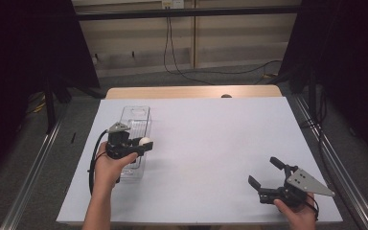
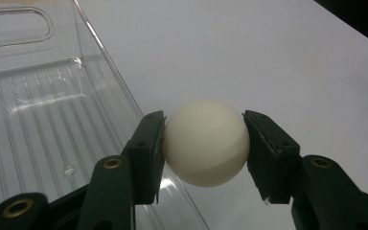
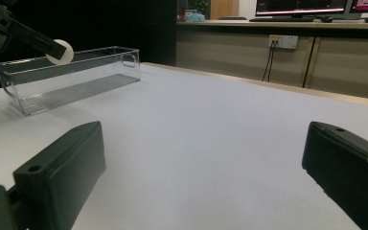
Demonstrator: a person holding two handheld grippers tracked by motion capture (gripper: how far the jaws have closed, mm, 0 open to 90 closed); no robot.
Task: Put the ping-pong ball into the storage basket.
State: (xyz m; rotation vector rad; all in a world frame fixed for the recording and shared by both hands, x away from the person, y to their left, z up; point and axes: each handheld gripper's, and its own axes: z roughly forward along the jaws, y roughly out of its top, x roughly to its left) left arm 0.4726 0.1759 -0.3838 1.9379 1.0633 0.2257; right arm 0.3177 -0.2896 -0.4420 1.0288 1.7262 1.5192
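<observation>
A white ball (image 2: 205,142) is clamped between the two black jaws of my left gripper (image 1: 143,143), which is shut on it. The ball (image 1: 145,141) hangs just above the right long rim of a clear plastic bin (image 1: 135,125) at the table's left. From the right gripper view the ball (image 3: 61,51) sits over the bin's (image 3: 67,79) near wall. My right gripper (image 1: 264,173) rests low near the front right of the table, its jaws spread wide with nothing between them.
White sheet (image 1: 211,143) covers the table, whose wooden far edge (image 1: 191,91) shows beyond it. Cables (image 1: 172,52) hang down the wall behind. Dark curtains stand at both sides. A metal rail (image 1: 333,158) runs along the right of the table.
</observation>
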